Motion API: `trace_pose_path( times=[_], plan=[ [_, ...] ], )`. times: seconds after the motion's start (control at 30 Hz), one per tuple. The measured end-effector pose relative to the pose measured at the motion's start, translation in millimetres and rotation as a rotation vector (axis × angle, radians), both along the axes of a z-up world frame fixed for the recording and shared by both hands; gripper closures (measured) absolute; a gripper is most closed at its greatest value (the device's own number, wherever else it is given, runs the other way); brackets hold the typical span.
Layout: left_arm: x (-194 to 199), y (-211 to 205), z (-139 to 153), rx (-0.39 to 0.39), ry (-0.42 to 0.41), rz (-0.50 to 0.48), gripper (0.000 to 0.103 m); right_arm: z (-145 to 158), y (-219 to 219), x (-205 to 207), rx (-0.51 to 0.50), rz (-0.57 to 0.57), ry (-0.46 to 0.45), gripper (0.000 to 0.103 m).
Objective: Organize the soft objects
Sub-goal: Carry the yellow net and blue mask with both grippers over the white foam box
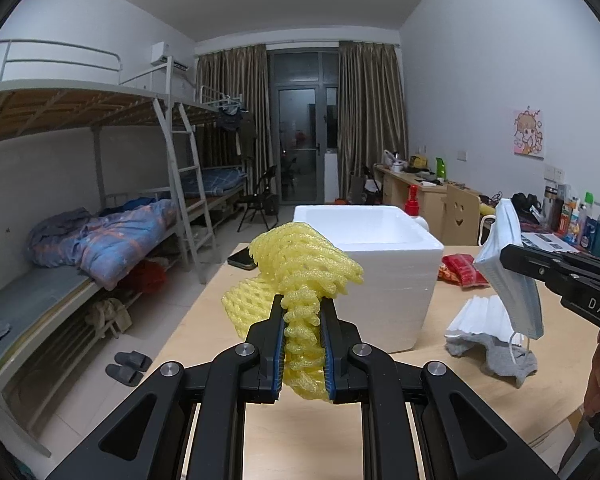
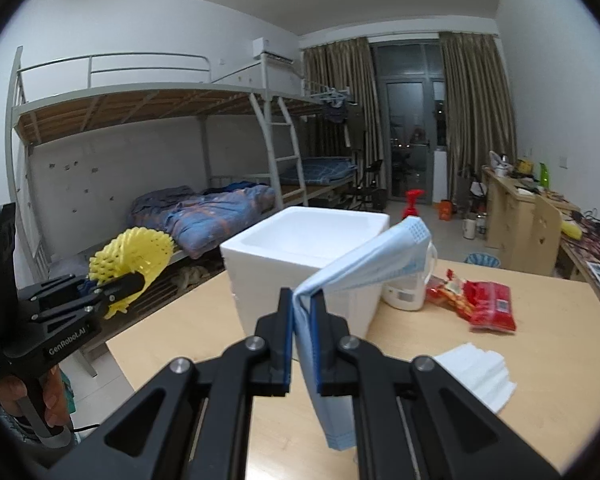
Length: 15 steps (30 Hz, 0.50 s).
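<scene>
Clamped between the pads of the left gripper (image 1: 303, 312), a yellow foam fruit net (image 1: 300, 264) stood bunched above the near part of the wooden table (image 1: 300, 440), its mesh fanning out above the fingertips. Just beyond it, toward the table's far edge, sat an open white foam box (image 1: 384, 276). Over the table's right side, the right gripper (image 2: 303, 300) was closed on a stack of blue face masks (image 2: 364, 272); their upper part leaned toward the box rim and their lower part hung below the fingers.

On the tabletop near the right edge lay a pleated white mask (image 1: 480, 316) resting partly on a grey sock (image 1: 492, 354). Farther back on the right lay a red snack packet (image 2: 486, 304), and just beside the box stood a white appliance (image 2: 406, 292). A dark phone (image 1: 242, 259) lay at the far left corner. Beyond the table stood a bunk bed (image 1: 100, 216) with a rumpled blue quilt (image 1: 100, 240).
</scene>
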State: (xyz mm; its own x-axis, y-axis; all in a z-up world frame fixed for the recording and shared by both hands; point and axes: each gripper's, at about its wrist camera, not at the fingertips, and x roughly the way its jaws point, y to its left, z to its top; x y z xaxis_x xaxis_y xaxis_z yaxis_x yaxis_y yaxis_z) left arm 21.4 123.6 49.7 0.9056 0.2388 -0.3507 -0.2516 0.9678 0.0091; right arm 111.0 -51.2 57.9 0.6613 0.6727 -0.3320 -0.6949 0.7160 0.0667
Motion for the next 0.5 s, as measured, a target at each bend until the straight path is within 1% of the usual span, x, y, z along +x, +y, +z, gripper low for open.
trace_pose_path(
  times=[0.23, 0.33, 0.5],
  plan=[
    [9.5, 1.4, 4.0, -0.011, 0.008, -0.043, 0.087, 1.4, 4.9, 4.1, -0.008, 0.012, 0.000, 0.093],
    [16.4, 0.6, 12.3, -0.008, 0.000, -0.061, 0.087, 7.4, 16.2, 6.4, -0.011, 0.010, -0.001, 0.093],
    [32.6, 0.4, 30.3, -0.013, -0.004, -0.092, 0.087, 19.2, 19.9, 13.9, -0.003, 0.023, -0.005, 0.093]
  ],
)
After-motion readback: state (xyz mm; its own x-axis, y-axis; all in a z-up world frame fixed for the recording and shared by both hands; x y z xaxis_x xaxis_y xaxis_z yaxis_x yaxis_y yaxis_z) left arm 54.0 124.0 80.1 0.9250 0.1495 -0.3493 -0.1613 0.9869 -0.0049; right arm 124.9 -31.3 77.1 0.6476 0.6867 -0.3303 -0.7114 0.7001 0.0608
